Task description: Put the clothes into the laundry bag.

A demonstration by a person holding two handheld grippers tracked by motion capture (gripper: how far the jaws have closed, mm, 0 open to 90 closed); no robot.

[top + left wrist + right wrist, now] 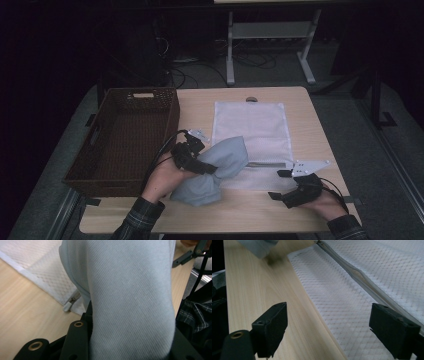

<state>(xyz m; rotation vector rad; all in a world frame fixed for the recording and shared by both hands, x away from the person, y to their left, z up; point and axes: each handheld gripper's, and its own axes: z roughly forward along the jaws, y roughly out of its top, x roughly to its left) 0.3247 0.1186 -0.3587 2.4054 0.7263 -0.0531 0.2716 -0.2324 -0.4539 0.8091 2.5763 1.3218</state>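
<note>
Left claw [204, 167] clamping grey cloth [220, 167] (bunched), right claw [280, 185] wide open

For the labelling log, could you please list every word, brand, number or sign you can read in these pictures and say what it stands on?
There are none to read.
Light blue cloth, shut in the left gripper: plain weave, no print.
White mesh laundry bag: no label visible; its zip pull bears no legible mark.
Wicker basket and the open right gripper: no writing visible.
</note>
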